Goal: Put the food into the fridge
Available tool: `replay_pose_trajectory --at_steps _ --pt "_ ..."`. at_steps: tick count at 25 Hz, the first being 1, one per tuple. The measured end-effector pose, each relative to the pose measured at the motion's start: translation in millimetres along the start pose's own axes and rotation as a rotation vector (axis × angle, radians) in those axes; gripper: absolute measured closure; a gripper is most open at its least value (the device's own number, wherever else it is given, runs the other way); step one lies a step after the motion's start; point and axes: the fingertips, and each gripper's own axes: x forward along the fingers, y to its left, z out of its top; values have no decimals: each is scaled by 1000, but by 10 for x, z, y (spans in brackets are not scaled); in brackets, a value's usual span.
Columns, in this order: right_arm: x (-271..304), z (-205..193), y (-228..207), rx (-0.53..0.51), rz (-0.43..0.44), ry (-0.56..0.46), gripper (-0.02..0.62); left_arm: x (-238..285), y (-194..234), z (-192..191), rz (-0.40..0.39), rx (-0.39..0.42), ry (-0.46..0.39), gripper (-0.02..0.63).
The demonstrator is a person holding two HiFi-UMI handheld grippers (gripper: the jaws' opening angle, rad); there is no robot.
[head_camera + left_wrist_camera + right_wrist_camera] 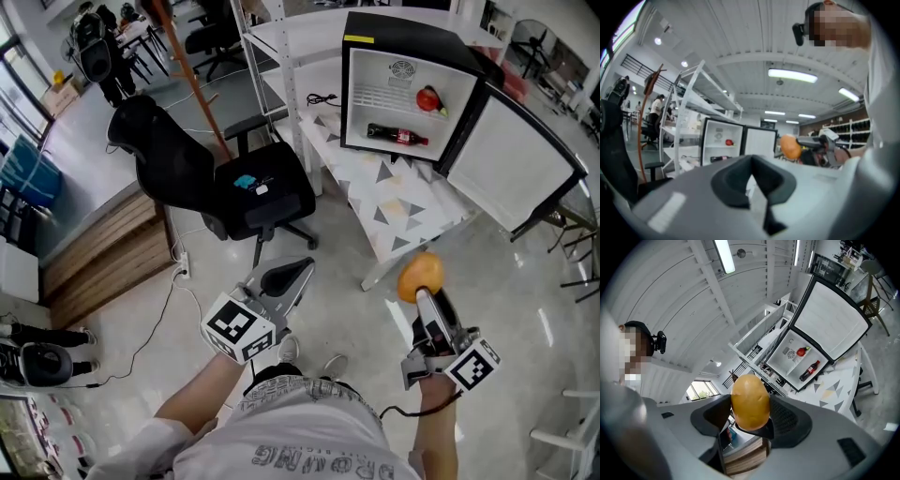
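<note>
A black office chair (246, 192) stands on the pale floor (328, 248) at the left, with a small blue thing and a white one on its seat. Just below it in the head view, the left gripper (292, 275) is held low in front of the person. In its own view the left gripper (752, 180) has its dark pads pressed together into a narrow V, with nothing between them.

Further right, a white counter (408, 211) covered with a triangle-patterned cloth carries a small black fridge (412, 37). Its white door (511, 159) is swung wide open to the right. Inside, a round red item (428, 98) sits on the upper shelf, and a cola bottle (398, 136) lies on its side on the bottom, its cap pointing right. A black cable (323, 98) lies on the counter just left of the fridge.

Below the counter in the head view, the right gripper (424, 298) points up toward the fridge and pinches a yellow-orange food piece (420, 277) at its tips. It is held in the air over the floor, well apart from the fridge and outside it. In the right gripper view, the oval food piece (750, 401) is clamped between the two pads of the right gripper (750, 417), and the open fridge shows beyond it at the upper right
</note>
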Motion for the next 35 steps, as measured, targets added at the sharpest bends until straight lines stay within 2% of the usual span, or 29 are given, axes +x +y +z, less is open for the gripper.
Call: replay_pose_trajectory --at_steps 8,18,26,35 --pt "-288 141 -101 6 23 -9 336 32 -318 -12 17 16 3 598" --pt "-366 208 -251 29 15 -17 336 142 -376 -17 17 15 -5 598" --pt "-171 251 -400 28 7 0 336 299 -182 -73 22 -5 -9 598" --pt "351 268 -668 22 5 29 336 586 291 -162 30 -24 -2 598"
